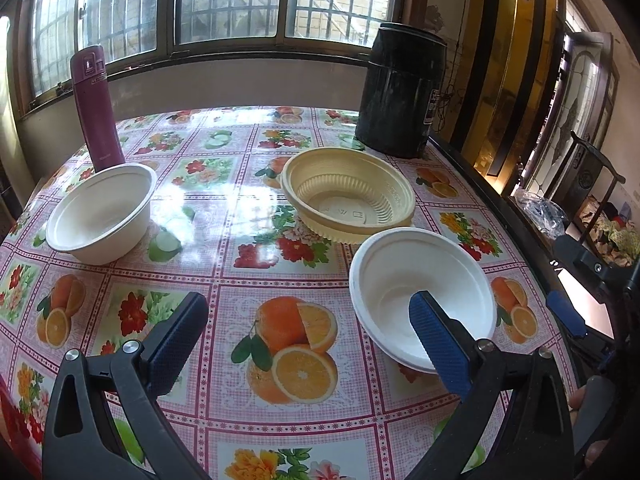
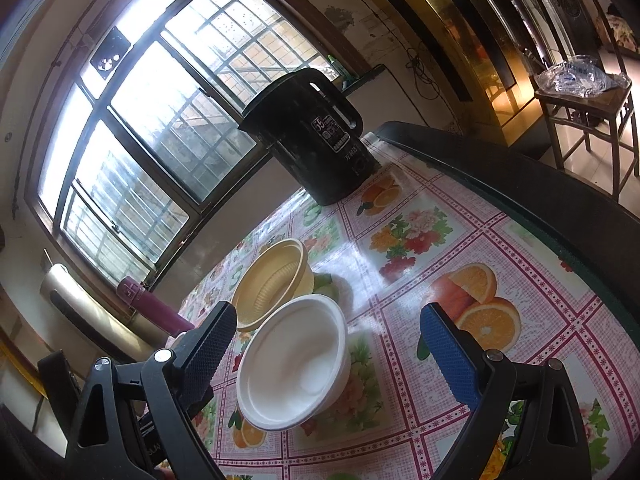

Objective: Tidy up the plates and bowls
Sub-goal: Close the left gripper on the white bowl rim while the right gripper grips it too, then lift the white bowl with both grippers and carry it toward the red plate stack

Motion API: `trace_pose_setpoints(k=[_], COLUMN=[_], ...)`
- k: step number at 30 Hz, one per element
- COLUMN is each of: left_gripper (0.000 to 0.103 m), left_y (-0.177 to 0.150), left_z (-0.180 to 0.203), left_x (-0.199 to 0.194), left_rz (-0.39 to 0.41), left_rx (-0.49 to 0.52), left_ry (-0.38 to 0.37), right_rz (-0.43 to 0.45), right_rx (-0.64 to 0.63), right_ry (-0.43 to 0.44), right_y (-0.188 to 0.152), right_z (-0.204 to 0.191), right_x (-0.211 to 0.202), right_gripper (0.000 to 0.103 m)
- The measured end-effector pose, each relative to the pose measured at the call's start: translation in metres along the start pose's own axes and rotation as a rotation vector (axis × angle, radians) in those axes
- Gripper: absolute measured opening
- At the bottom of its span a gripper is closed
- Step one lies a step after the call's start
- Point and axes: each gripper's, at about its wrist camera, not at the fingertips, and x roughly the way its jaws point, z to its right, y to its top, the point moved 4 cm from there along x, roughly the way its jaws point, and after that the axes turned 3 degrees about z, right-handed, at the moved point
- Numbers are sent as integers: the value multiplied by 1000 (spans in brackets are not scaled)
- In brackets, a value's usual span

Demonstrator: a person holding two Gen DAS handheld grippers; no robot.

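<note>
The left gripper (image 1: 308, 332) hangs spread wide and empty over the surface (image 1: 240, 208); the right gripper (image 2: 326, 334) is likewise released, a white bowl (image 2: 294, 364) between its fingers but untouched; just beyond sits a yellow bowl (image 2: 272, 280); another white bowl (image 1: 102, 212) stands well apart to the left; farthest stand a maroon flask (image 1: 96, 108) and a black kettle (image 1: 400, 92).
</note>
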Motion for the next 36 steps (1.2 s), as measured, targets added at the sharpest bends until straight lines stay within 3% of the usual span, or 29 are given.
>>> trace_pose_setpoints(k=[3, 11, 14, 20, 22, 26, 30, 31, 32, 35, 36], left_gripper=[101, 101, 101, 101, 101, 99, 78, 66, 54, 37, 36], left_y=[4, -5, -4, 0, 2, 6, 7, 6, 5, 3, 2], left_z=[-5, -2, 1, 12, 15, 16, 20, 20, 20, 16, 16], left_x=[13, 53, 55, 58, 55, 54, 57, 59, 61, 65, 66], left_rz=[-59, -342, -377, -428, -424, -401, -406, -415, -424, -436, -439], left_rx=[-32, -144, -167, -94, -81, -65, -43, -34, -34, -69, -74], left_ry=[-16, -97, -105, -44, -37, -24, -28, -25, -23, -49, -57], right_rz=[-47, -206, -218, -226, -235, -241, -240, -243, -248, -265, -263], right_rx=[38, 186, 221, 216, 198, 164, 116, 108, 102, 100, 93], right_ry=[34, 96, 102, 113, 103, 81, 50, 47, 45, 40, 38], right_y=[-4, -20, -21, -23, -25, -27, -28, -29, -30, -32, -33], right_z=[2, 21, 26, 24, 23, 19, 16, 15, 16, 17, 16], right_x=[7, 35, 38, 42, 45, 48, 50, 50, 51, 52, 51], right_gripper=[95, 94, 90, 80, 68, 59, 38, 32, 30, 23, 22])
